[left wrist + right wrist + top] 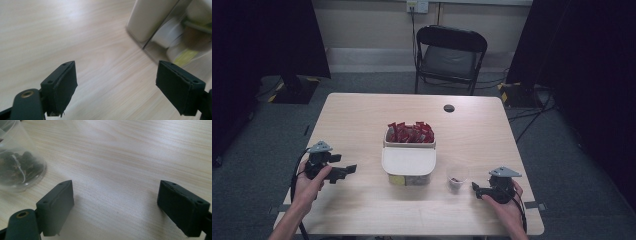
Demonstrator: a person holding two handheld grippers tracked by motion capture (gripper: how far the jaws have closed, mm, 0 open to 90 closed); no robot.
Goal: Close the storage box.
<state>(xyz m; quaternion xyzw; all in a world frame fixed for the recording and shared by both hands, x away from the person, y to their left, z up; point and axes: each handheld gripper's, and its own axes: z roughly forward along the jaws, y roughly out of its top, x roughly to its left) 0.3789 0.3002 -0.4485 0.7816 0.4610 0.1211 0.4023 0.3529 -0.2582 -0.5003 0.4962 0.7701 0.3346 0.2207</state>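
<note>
A white compartment box (408, 159) sits at the middle of the wooden table (362, 115), and everything else is best placed from it. Its far compartment is open and packed with red sachets (410, 133); its near part lies under a white lid (408, 161), and a yellowish item shows through the clear front wall, too blurred to name. Just to the right of the box, near its front corner, stands a clear plastic cup (456, 178) with a small dark heap at the bottom, which the right gripper view (17, 162) shows as dark clumped pieces with pale threads, perhaps tea bags. The left gripper (343, 171) hovers to the left of the box, aimed at its side, with the jaws spread wide and nothing between them; in the left gripper view (116, 82) the box's corner (160, 25) lies ahead and to the right. The right gripper (476, 188) rests low to the right of the box, just beyond the cup, jaws likewise gaping over bare wood (116, 202). Both tools flank the box symmetrically, which suggests a ready stance: the left placed to steady or uncover the box, the right set close to the cup so it can be grasped with a short reach.
</note>
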